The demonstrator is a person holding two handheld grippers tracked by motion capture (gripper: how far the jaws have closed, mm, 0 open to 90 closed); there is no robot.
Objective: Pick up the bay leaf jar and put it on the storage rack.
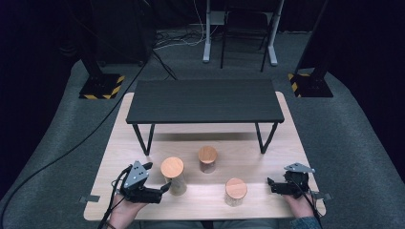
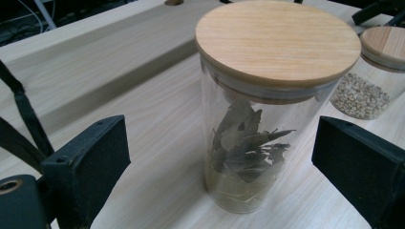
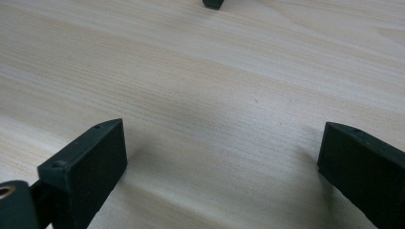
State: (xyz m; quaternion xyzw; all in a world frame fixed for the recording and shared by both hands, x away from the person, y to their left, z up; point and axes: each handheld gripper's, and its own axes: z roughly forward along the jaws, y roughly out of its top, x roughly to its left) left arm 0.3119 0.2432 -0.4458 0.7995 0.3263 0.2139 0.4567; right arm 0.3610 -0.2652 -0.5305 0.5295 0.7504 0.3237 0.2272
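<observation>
Wood table (image 1: 143, 205): three wood-lidded glass jars, small black shelf (image 1: 204, 100) behind them.
Left gripper (image 2: 219, 157): jaws spread wide, holding nothing, flanking the bay-leaf jar (image 2: 253, 129) without contact.
Grain jar (image 2: 377, 71): beyond it, well apart.
Right gripper (image 3: 222, 167): jaws wide, holding nothing, over bare wood.

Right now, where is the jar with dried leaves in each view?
High view: the leaf jar stands lower left of centre, beside the left gripper.
Left gripper view: centre, between the open jaws.
Right gripper view: not in it.
Shared landmark: the grain jar.
</observation>
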